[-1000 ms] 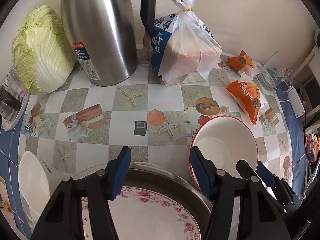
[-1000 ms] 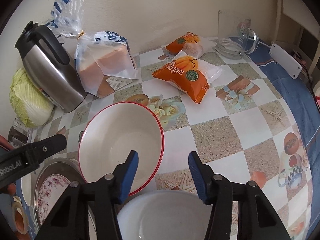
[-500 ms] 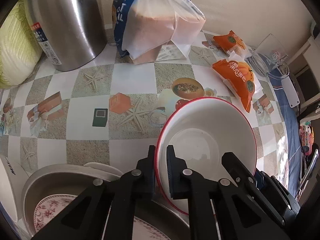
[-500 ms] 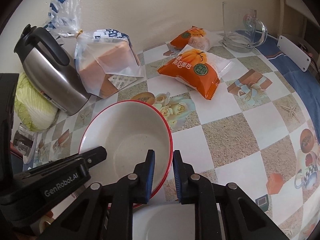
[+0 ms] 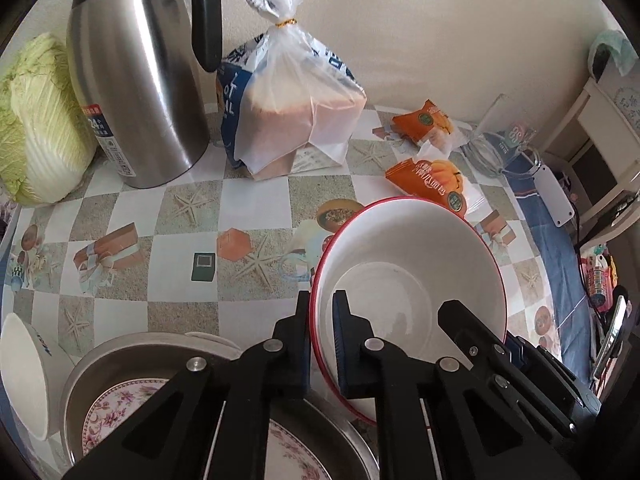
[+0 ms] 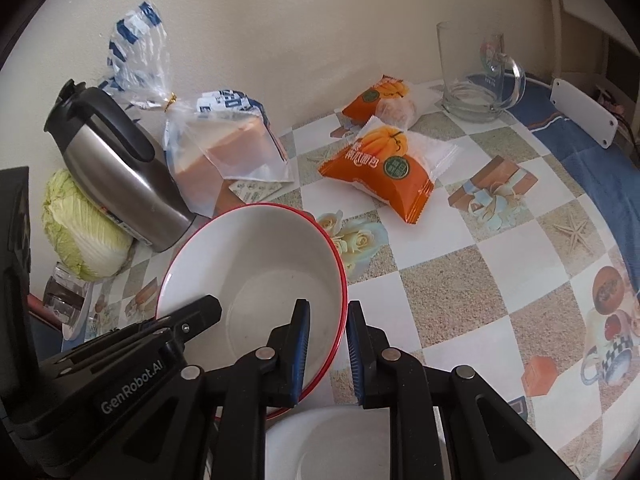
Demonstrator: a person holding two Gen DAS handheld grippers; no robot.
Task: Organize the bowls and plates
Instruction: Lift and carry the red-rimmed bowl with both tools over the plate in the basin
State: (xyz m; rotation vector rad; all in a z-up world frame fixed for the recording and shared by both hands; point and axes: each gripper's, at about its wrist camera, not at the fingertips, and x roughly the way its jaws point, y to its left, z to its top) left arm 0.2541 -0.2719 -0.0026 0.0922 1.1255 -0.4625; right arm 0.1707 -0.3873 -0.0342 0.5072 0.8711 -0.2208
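Observation:
A white bowl with a red rim (image 5: 408, 276) is held from both sides over the checkered tablecloth. My left gripper (image 5: 322, 336) is shut on its left rim, one pad inside and one outside. My right gripper (image 6: 328, 344) is shut on the right rim (image 6: 340, 300) of the same bowl (image 6: 256, 264); in the left wrist view its finger (image 5: 472, 328) reaches over the far rim. A metal basin (image 5: 80, 364) holding a floral plate (image 5: 116, 412) sits just left of the bowl. A plain white dish (image 6: 332, 444) lies under the right gripper.
At the back stand a steel kettle (image 5: 136, 80), a cabbage (image 5: 40, 120) and a bagged loaf (image 5: 292, 112). Two orange snack packets (image 6: 380, 168) and a glass mug (image 6: 476, 76) lie at the back right. Another white bowl (image 5: 24, 372) sits at the far left edge.
Both grippers were open a second ago and have closed on the red-rimmed bowl's rim. The left one shifted right from over the basin to the bowl.

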